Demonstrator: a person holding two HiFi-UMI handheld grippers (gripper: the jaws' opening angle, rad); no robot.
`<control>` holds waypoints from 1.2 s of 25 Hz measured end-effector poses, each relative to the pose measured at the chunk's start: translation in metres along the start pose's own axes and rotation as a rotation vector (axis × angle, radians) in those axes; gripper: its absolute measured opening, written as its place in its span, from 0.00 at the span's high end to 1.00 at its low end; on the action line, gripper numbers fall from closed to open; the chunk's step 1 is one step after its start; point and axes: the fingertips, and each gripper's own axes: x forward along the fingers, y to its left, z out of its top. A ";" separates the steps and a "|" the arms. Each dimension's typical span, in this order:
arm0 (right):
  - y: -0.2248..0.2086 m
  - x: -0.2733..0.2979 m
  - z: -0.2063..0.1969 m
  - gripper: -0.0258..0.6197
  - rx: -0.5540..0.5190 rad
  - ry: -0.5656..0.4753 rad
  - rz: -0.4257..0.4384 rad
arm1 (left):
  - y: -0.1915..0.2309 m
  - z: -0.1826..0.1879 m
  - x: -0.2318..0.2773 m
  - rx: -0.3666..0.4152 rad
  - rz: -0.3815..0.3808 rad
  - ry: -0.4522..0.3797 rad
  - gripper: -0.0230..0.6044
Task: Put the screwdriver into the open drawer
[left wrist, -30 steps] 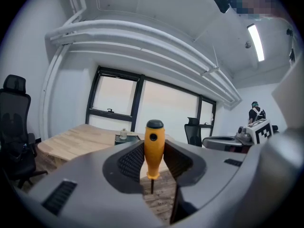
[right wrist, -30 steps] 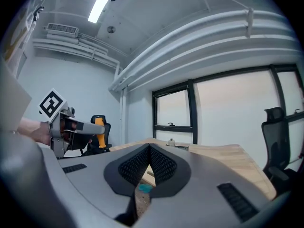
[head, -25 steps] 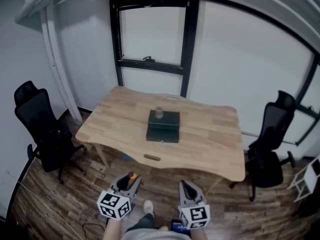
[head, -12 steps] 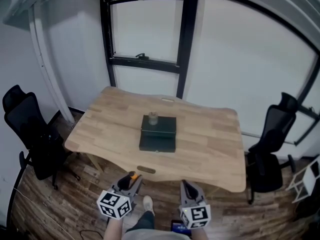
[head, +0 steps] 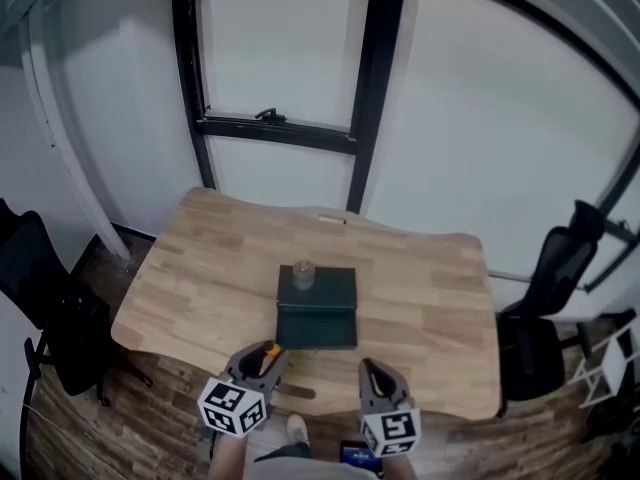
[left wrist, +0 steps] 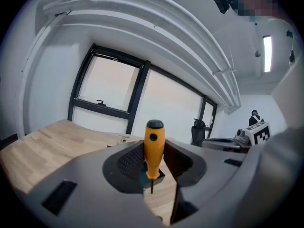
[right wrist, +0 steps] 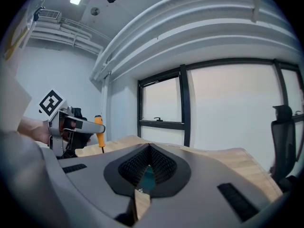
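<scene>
An orange-handled screwdriver (left wrist: pixel 154 147) stands upright between the jaws of my left gripper (left wrist: pixel 152 164), which is shut on it, black cap up and thin shaft down. In the head view that gripper (head: pixel 263 359) hangs just before the table's near edge, orange handle (head: pixel 268 351) showing. My right gripper (head: pixel 371 374) is beside it, shut with nothing in it (right wrist: pixel 147 173). The dark green drawer box (head: pixel 317 310) sits mid-table, its lower front part reaching toward me. The right gripper view shows the screwdriver (right wrist: pixel 99 128) at its left.
A small glass jar (head: pixel 303 274) stands on top of the box. The wooden table (head: pixel 190 288) has a wavy edge and a window wall (head: pixel 360 98) behind it. Black office chairs stand at the left (head: pixel 45 318) and right (head: pixel 555 298). Plank floor lies below.
The table and box have come nearer and lower in the head view as I step forward. Both grippers keep their places in the view; the screwdriver stays held.
</scene>
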 end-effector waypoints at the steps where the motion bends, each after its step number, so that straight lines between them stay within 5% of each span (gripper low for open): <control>1: -0.003 0.012 0.002 0.96 -0.001 0.004 -0.005 | 0.010 0.004 0.009 -0.002 -0.006 0.001 0.76; 10: -0.029 0.079 0.003 0.96 -0.021 0.013 -0.087 | 0.067 0.017 0.065 -0.004 -0.052 0.035 0.76; 30: -0.045 0.116 0.004 0.96 0.004 0.013 -0.069 | 0.086 0.021 0.096 0.029 -0.051 0.055 0.76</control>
